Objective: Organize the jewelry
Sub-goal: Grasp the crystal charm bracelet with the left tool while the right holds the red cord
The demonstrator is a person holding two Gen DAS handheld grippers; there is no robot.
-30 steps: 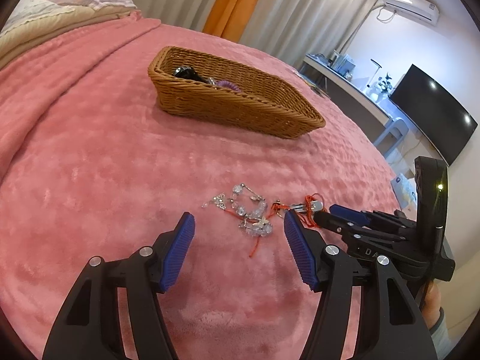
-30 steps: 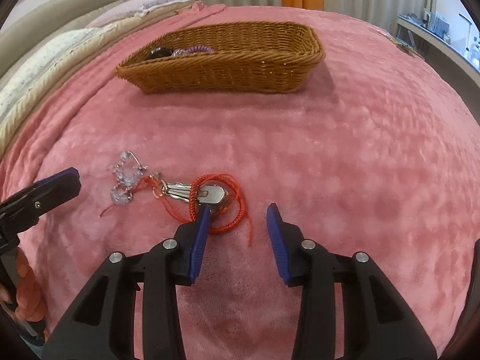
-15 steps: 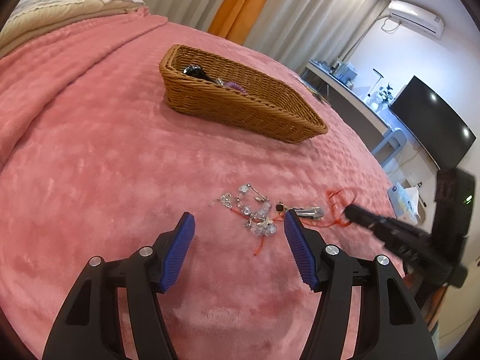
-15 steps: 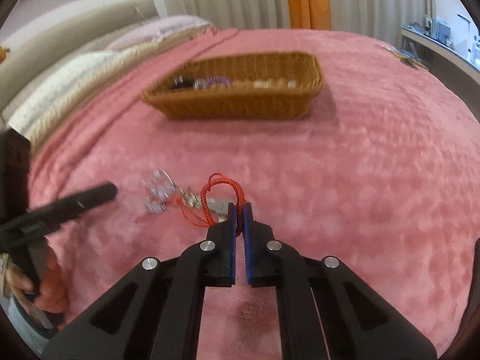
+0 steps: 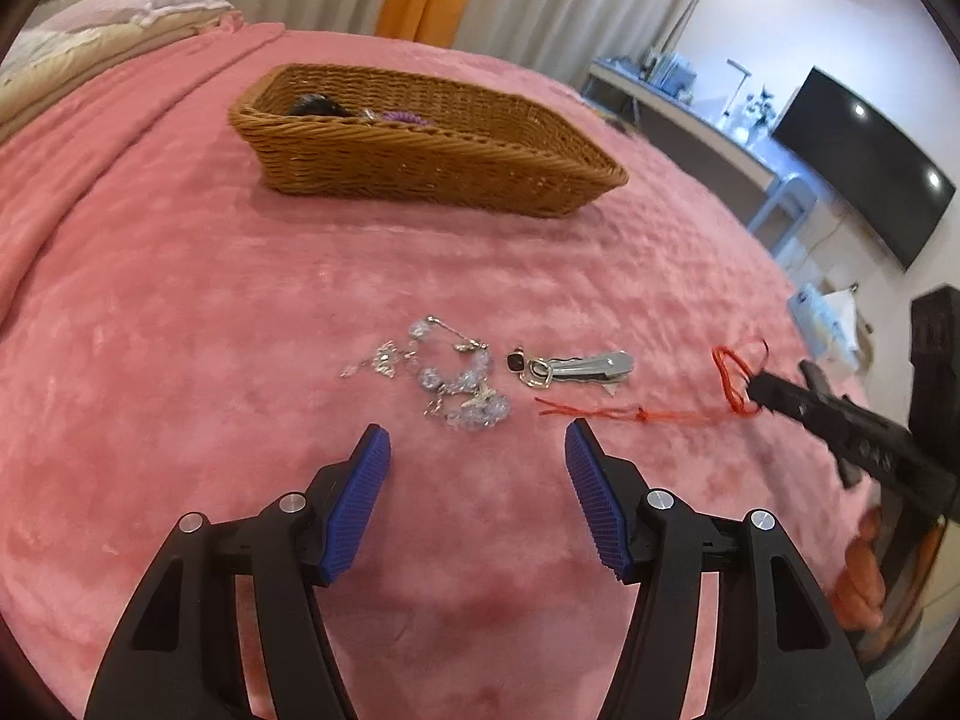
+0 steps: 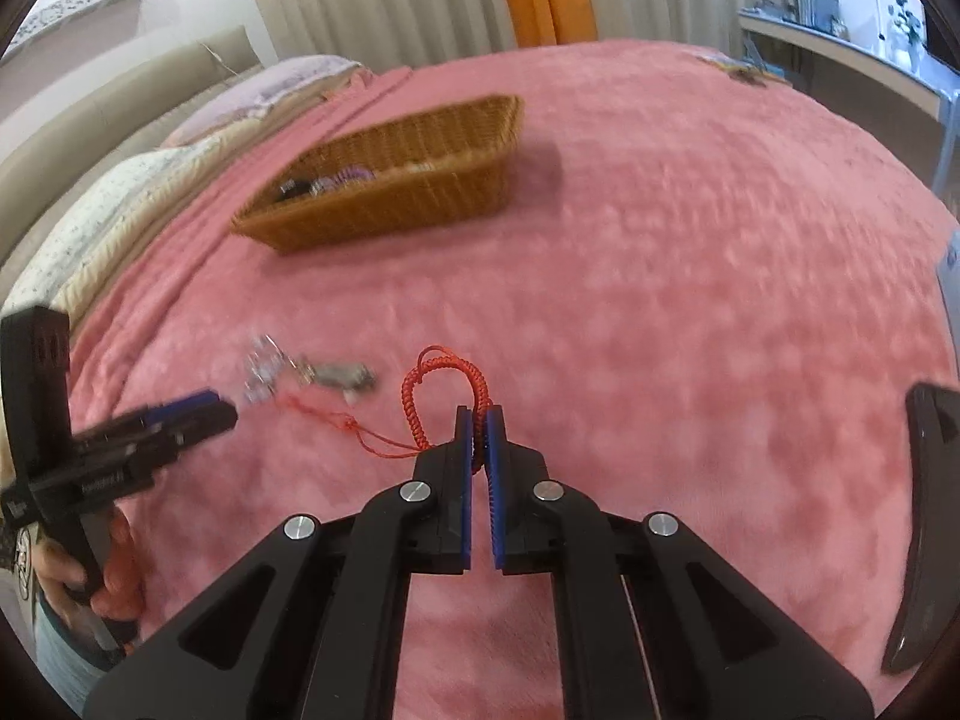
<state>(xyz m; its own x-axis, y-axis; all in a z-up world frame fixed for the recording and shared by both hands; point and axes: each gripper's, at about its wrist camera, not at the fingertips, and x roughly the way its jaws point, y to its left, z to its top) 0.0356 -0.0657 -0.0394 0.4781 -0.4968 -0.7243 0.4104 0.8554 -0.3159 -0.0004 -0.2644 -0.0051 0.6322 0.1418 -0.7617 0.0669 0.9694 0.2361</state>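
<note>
Red cord (image 6: 447, 384) pinched in tilted-down right claw (image 6: 478, 420).

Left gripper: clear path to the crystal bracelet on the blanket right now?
Probably yes. The left gripper is open and empty, and the crystal bracelet lies just ahead of its fingertips on the pink blanket with nothing between. The right gripper, shut on the red cord, is off to the side.
</note>
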